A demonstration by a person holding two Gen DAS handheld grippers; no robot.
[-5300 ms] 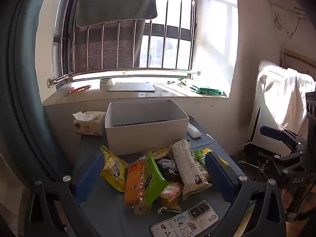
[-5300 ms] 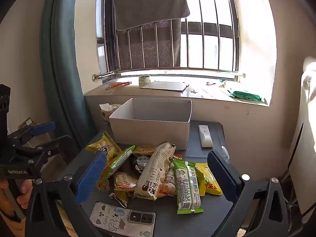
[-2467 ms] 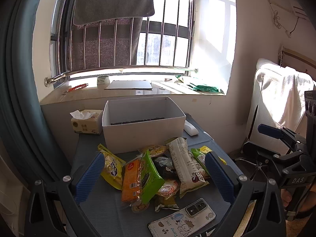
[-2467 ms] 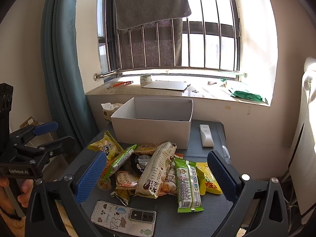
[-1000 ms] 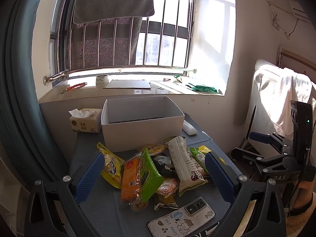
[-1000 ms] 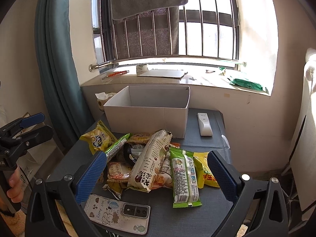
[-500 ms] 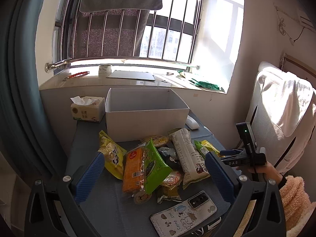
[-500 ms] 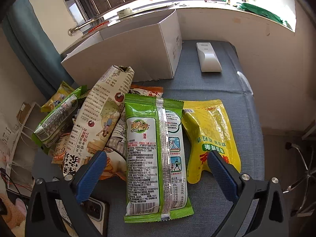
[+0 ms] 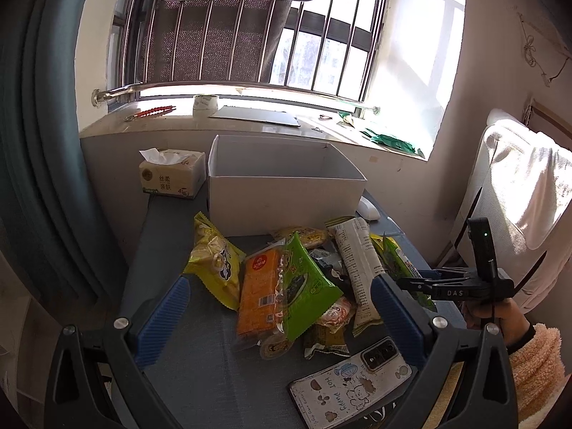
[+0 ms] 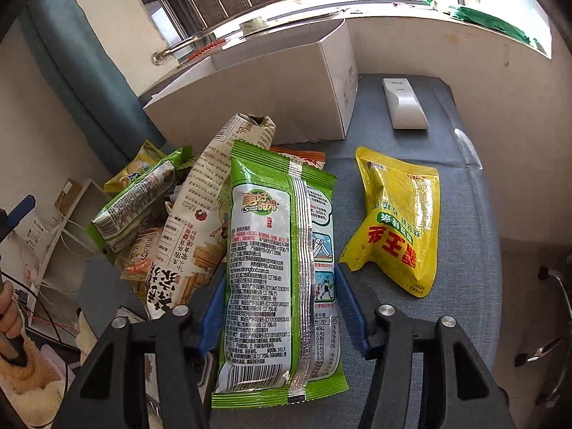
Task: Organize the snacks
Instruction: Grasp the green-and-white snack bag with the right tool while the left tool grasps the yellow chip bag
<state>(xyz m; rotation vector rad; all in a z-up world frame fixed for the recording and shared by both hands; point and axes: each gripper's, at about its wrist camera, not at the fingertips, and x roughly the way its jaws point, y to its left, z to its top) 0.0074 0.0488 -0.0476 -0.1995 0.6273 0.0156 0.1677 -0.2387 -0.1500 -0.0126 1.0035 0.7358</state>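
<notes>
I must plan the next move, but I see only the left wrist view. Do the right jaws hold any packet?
Observer: Yes. The right gripper has its jaws closed on the green packet, across its width.
Operator: What is under it?
Observer: An orange-edged packet, showing only at the far end.
Operator: And to the right?
Observer: A yellow pouch, flat on the table, apart from the green one.
</notes>
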